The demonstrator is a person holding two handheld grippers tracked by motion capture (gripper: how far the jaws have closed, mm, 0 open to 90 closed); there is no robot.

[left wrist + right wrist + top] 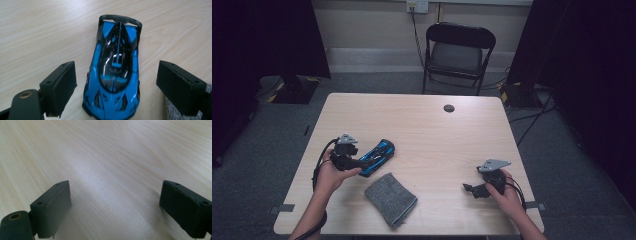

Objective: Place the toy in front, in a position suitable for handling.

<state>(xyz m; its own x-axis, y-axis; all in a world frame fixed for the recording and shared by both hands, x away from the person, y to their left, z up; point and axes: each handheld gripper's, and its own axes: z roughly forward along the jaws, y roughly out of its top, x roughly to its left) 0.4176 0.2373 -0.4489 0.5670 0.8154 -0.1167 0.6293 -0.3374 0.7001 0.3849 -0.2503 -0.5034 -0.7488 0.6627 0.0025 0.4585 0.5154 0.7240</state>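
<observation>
L gripper (pixel 116 85) jaws wide apart, straddling blue toy car (pixel 115 72), neither pad touching it. Car sits at 12 o'clock from L gripper, long axis along its reach. Grey cloth (pixel 390 198) at 5 o'clock of car. R gripper (pixel 115 207) well apart, jaws spread, holds nothing, over bare table (pixel 112 152).

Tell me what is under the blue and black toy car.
The blue and black toy car sits directly on the light wooden table, between the open jaws of the left hand-held gripper. Its body hides the wheels and the wood beneath.
</observation>
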